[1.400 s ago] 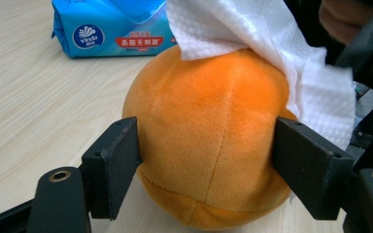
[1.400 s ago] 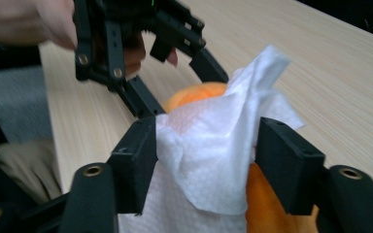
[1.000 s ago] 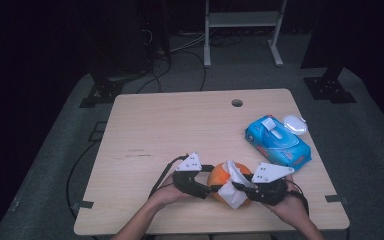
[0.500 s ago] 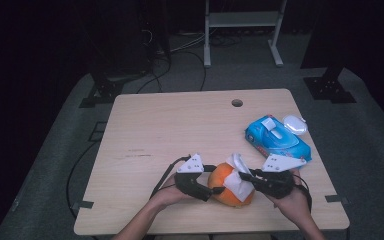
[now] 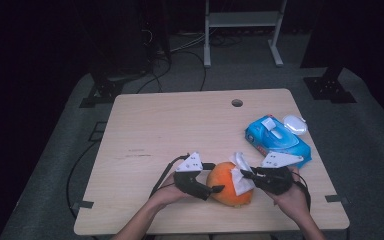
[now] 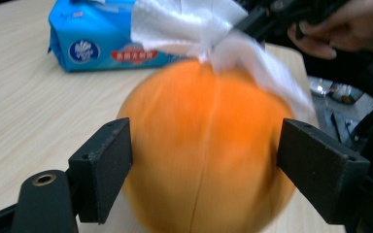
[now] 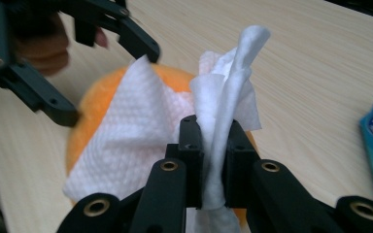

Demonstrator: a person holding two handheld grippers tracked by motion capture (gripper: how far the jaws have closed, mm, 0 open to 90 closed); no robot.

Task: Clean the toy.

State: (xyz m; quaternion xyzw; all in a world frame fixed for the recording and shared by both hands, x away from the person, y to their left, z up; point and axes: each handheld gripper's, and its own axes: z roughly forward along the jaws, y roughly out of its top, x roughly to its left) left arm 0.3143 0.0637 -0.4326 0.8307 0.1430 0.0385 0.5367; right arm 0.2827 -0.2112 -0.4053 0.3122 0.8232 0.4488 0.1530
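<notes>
The counter [image 5: 180, 130] has the orange ball [image 5: 226, 186] near its front edge. The left tool [image 5: 207, 186] straddles it, jaws just opening, not pressing. The right tool [image 5: 245, 175] is clamped on 1 white wipe [image 5: 239, 172] draped over it.

High view: fixed above near table edge, facing forward and down across whole light wooden table [image 5: 180, 130]; far off. Left gripper view: low, close behind round orange fruit [image 6: 204, 150], facing blue plastic wipes pack [image 6: 102, 41]. Right gripper view: very close on crumpled white paper tissue [image 7: 223, 126], facing across fruit. Shared by all three: fruit, tissue, wipes pack, tabletop.
</notes>
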